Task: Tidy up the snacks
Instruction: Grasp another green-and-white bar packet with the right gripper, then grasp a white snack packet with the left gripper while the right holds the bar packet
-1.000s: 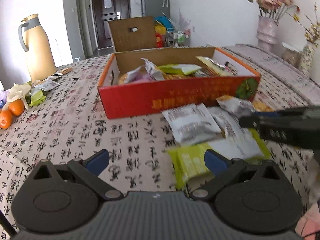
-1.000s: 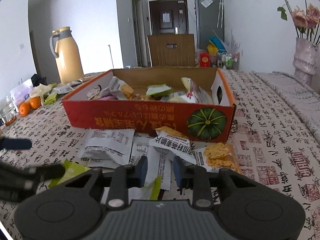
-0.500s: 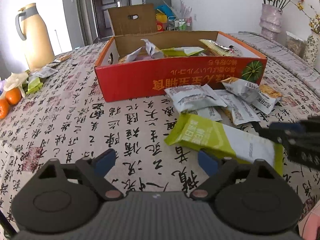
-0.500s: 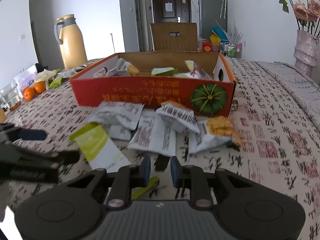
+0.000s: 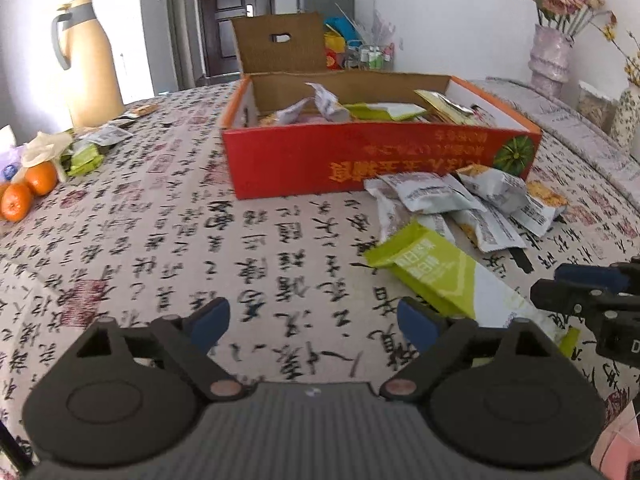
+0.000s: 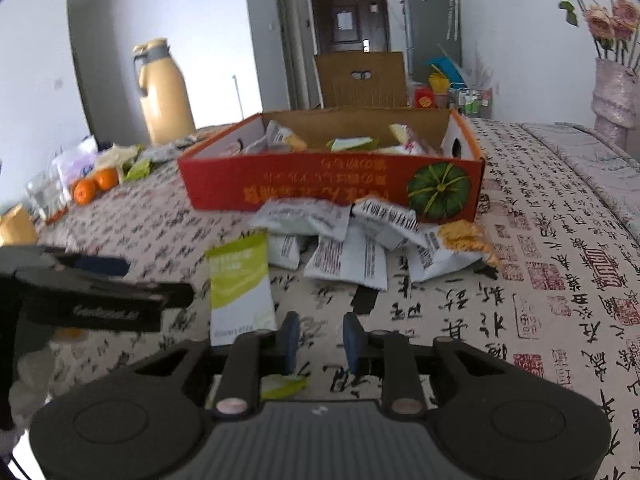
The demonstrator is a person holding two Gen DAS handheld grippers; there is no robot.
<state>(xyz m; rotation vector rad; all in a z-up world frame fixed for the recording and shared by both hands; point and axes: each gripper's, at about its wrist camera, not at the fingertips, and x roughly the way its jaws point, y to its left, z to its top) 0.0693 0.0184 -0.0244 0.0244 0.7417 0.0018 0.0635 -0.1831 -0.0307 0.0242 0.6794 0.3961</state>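
A red cardboard box [image 5: 360, 160] [image 6: 320, 184] holds several snack packets. More silver packets [image 5: 460, 200] [image 6: 352, 240] lie piled in front of it. Nearer me, a green and white packet [image 5: 432, 276] [image 6: 240, 280] lies flat on the calligraphy tablecloth. My left gripper [image 5: 314, 322] stands wide to the packet's left, its jaws opening over bare cloth, and it also shows as dark fingers [image 6: 100, 280] in the right wrist view. My right gripper [image 6: 322, 340] [image 5: 592, 296] is at the packet's near end. Its jaws are opening with only cloth between the pads.
A tan thermos jug [image 5: 92, 72] stands at the back left, with oranges [image 5: 28, 192] and small wrappers near it. Flower vases [image 5: 552, 56] stand at the back right. A brown box flap [image 5: 280, 44] rises behind the red box.
The green packet has been dragged out of the pile toward me by the right gripper. That gripper's jaws, shut before, now stand apart. The left gripper stayed wide.
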